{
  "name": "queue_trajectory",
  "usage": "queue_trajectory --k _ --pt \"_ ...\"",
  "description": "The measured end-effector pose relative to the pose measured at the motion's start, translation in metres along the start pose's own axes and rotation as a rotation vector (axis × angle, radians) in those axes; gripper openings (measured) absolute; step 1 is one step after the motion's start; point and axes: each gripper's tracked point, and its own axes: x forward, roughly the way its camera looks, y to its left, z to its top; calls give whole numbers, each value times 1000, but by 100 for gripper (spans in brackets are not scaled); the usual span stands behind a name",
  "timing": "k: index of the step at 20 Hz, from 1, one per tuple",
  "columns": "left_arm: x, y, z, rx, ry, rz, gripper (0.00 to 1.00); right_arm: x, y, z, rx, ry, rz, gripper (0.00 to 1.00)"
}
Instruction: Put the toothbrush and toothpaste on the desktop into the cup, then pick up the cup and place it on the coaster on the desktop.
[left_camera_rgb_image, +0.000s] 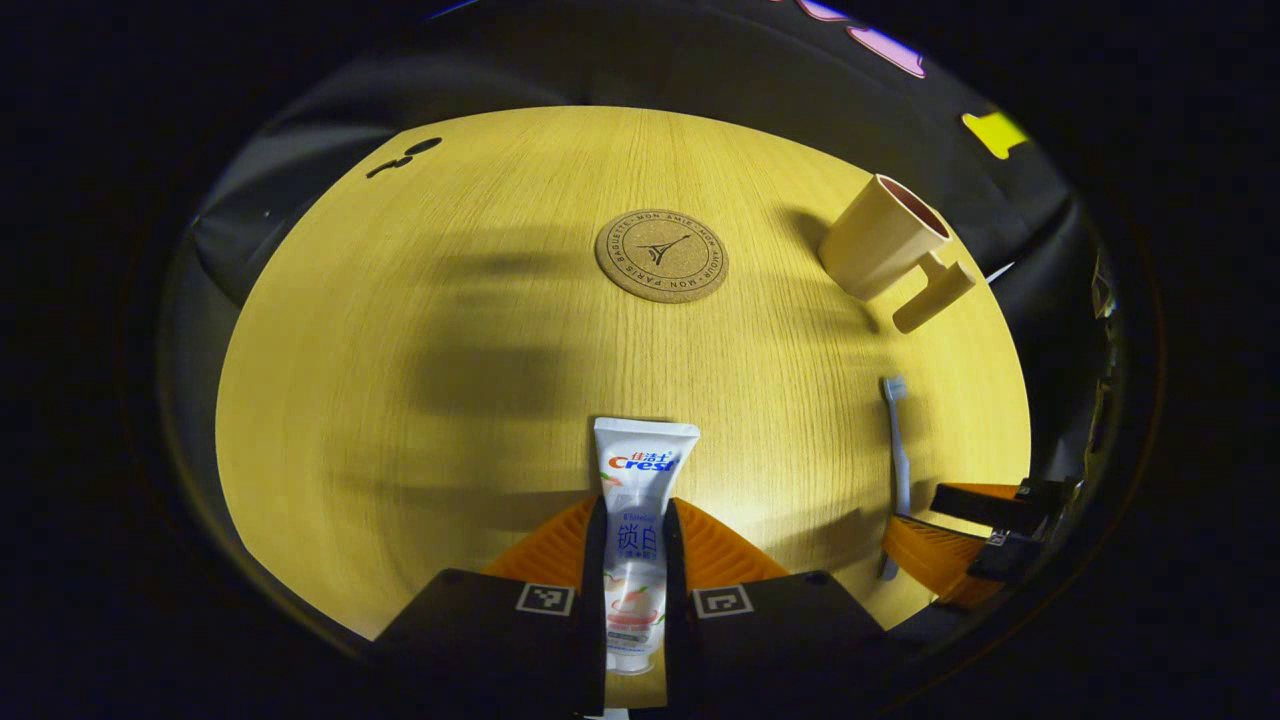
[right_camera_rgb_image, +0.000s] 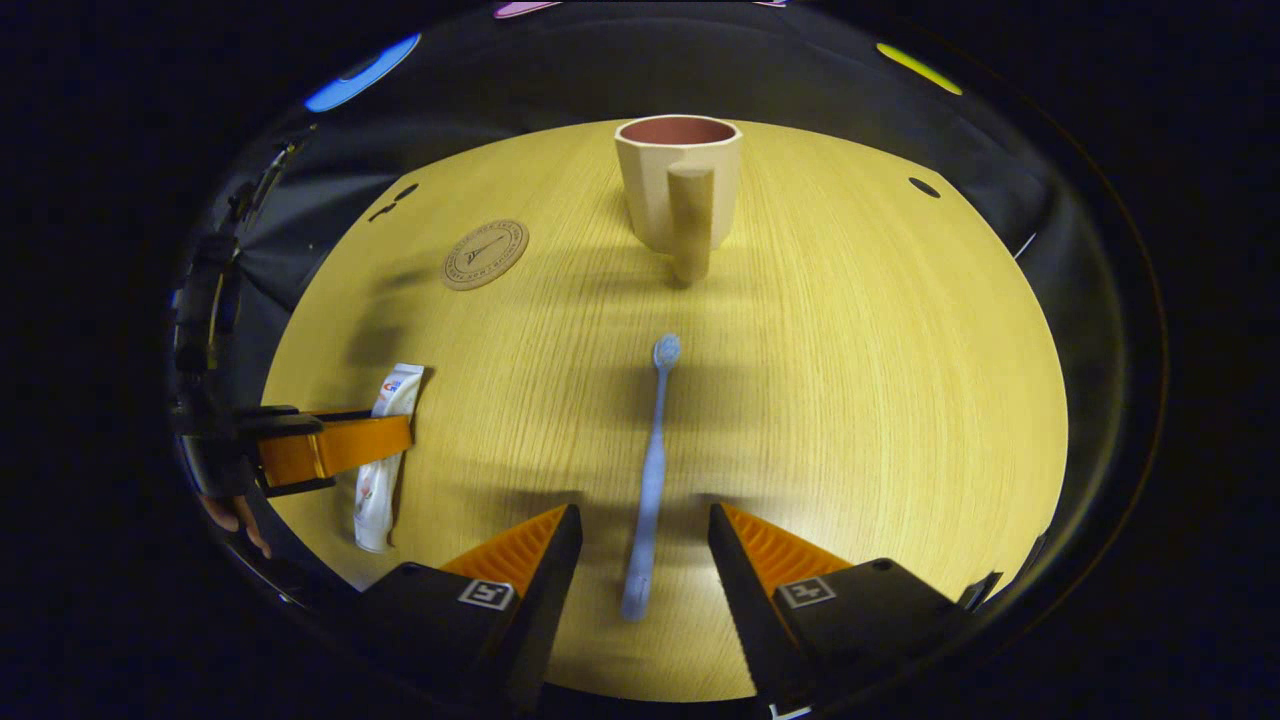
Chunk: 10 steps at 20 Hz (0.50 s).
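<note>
We've got the left gripper (left_camera_rgb_image: 635, 560) with jaws snug on the toothpaste (left_camera_rgb_image: 640, 520), flat on the tabletop (left_camera_rgb_image: 400, 400). Right gripper (right_camera_rgb_image: 645, 560) hangs wide around the toothbrush (right_camera_rgb_image: 650, 470). Cup (right_camera_rgb_image: 678, 190) sits off the coaster (right_camera_rgb_image: 486, 254). Squeeze gently, lift level.

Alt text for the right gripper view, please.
The right claw is open around a toothbrush lying flat on the wooden desktop. Beyond stands an empty cup, coaster far left; the left claw straddles the toothpaste.
</note>
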Motion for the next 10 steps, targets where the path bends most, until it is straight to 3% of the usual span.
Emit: queue_trajectory --k 3,5,6,7,8,10 --pt "-1 0 0 -15 -5 -28 29 11 0 6 -32 -7 -46 71" --pt "-1 1 0 -27 -2 -40 29 15 -3 12 -31 -11 -68 55" --pt "-1 1 0 -31 1 -43 29 15 -6 16 -6 -18 -78 39" --pt "-1 0 0 -31 5 -44 29 13 -8 16 37 -9 -82 30" --pt "-2 1 -1 -29 8 -40 29 14 -8 17 80 10 -79 11" --pt "-3 2 -2 -15 13 -30 29 15 -4 16 108 42 -28 11"
